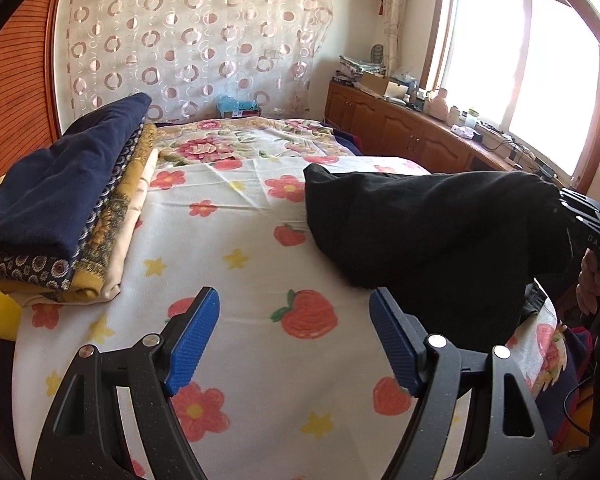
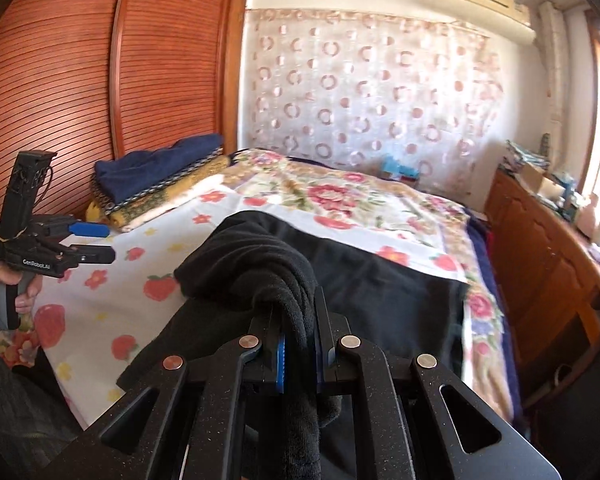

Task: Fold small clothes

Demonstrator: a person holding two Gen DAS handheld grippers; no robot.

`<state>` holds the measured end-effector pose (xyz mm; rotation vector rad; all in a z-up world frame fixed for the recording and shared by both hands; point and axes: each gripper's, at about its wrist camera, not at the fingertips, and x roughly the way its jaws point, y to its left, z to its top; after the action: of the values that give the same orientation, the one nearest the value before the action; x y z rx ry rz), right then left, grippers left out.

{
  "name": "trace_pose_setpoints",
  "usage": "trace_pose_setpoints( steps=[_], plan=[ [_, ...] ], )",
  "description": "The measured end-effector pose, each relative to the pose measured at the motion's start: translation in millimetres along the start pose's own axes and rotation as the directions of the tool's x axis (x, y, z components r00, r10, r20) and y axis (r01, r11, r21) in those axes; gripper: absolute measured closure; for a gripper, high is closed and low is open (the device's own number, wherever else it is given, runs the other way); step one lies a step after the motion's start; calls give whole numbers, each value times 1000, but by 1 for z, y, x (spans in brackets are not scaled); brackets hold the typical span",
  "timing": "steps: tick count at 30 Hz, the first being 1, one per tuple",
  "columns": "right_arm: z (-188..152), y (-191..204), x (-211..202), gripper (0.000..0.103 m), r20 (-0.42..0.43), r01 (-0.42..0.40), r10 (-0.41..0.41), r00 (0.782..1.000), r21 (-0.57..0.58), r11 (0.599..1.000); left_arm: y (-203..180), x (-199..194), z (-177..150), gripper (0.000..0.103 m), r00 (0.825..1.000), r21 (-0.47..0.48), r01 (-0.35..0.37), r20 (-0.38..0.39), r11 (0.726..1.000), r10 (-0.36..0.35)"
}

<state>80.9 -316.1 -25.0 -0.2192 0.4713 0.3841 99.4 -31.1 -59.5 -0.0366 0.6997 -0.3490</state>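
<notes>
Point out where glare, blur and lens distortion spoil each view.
Left wrist view: the window is blown out white, and the fisheye bows the bed. Right wrist view: window glare at the right edge, the right side of the bed smeared soft, the black garment nearly detail-free, wardrobe doors curved.

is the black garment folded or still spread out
Neither folded nor flat: the black garment is bunched, one end pinched in the shut right claw and lifted, the rest trailing on the bed sheet.

Matt, perhaps fleecy black garment (image 2: 260,268)
</notes>
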Motion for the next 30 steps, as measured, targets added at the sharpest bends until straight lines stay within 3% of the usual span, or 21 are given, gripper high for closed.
trace_pose_setpoints(
  steps=[8,14,18,23,30],
  plan=[
    [-10,-15,-30,93,-5,68,-68,998,57,996,-30,6,8,25,999,58,37,0,998,-37],
    [-21,-17,-15,93,-95,122,-111,989,118,986,-41,10,12,25,999,73,47,-5,996,-47],
    [-42,-17,-3,93,-173,127,-95,980,184,975,-46,17,15,25,998,81,57,-18,995,-56],
    [-44,-7,-3,88,-189,122,-82,979,212,969,-54,24,17,25,997,81,73,-31,994,-70],
    [-38,-12,-33,87,-198,136,-96,975,196,971,-62,27,20,25,997,105,80,-30,991,-78]
  ],
)
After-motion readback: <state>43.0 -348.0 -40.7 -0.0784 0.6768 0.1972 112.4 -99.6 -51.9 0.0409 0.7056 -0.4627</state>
